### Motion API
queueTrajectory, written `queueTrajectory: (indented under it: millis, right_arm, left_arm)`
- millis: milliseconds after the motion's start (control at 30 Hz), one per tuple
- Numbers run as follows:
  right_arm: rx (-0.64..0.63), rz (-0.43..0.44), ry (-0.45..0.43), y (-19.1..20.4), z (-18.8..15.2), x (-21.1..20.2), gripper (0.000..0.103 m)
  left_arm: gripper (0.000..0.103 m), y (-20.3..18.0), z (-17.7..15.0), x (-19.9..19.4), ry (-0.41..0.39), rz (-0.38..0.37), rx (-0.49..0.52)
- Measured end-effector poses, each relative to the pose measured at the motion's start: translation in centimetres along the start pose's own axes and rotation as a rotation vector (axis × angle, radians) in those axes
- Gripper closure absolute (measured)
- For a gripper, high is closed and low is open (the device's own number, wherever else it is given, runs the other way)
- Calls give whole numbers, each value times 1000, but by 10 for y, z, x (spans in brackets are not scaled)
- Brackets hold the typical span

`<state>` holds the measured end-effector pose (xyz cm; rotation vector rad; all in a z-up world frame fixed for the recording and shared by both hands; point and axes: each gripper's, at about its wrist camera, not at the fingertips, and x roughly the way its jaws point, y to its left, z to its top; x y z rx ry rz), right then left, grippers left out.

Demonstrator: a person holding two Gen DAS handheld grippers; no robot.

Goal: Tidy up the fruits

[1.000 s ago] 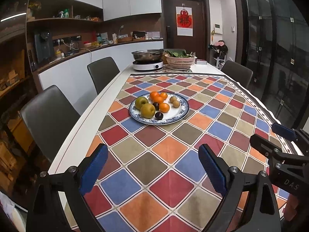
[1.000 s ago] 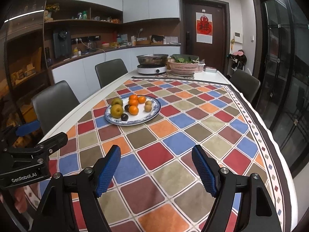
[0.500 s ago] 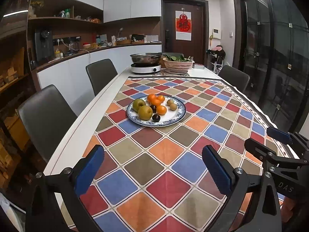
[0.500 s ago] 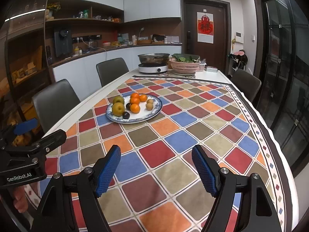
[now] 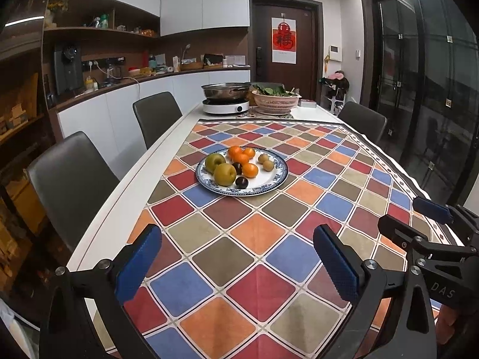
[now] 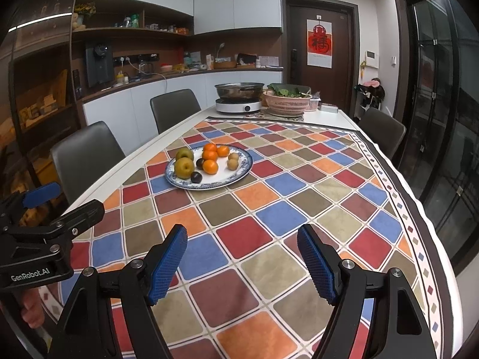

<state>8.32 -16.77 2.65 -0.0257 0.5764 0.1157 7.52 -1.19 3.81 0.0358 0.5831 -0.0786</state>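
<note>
On the checkered tablecloth (image 5: 257,233), a blue-rimmed plate (image 5: 277,179) holds pears, oranges, dark plums and two small brownish fruits, perhaps kiwis. Well short of it, the left gripper (image 5: 236,260) and right gripper (image 6: 242,264) both hang spread wide, nothing between their blue pads.

Home kitchen-dining room: long white dining table (image 5: 128,185) under a chequered multicolour tablecloth (image 5: 260,233), grey upholstered chairs (image 5: 71,179) along its sides. At the table's twelve o'clock end, an induction hob (image 5: 226,106) carrying a steel pot (image 5: 226,90) and a pink colander of greens (image 5: 275,100); at ten o'clock, white base cabinets (image 5: 119,119) below a cluttered wooden counter and open shelves (image 5: 98,31). Behind, a dark entry door (image 5: 286,45) with a red paper hanging (image 5: 283,40); at two o'clock, dark glass doors (image 5: 419,89).
</note>
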Motion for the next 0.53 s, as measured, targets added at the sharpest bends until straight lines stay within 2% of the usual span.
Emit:
queueTrajectory:
  millis: [533]
  right_arm:
    - [2,4,14,1,-8,5,27]
  left_arm:
    - [0,1,-3,4,19,-2,-9]
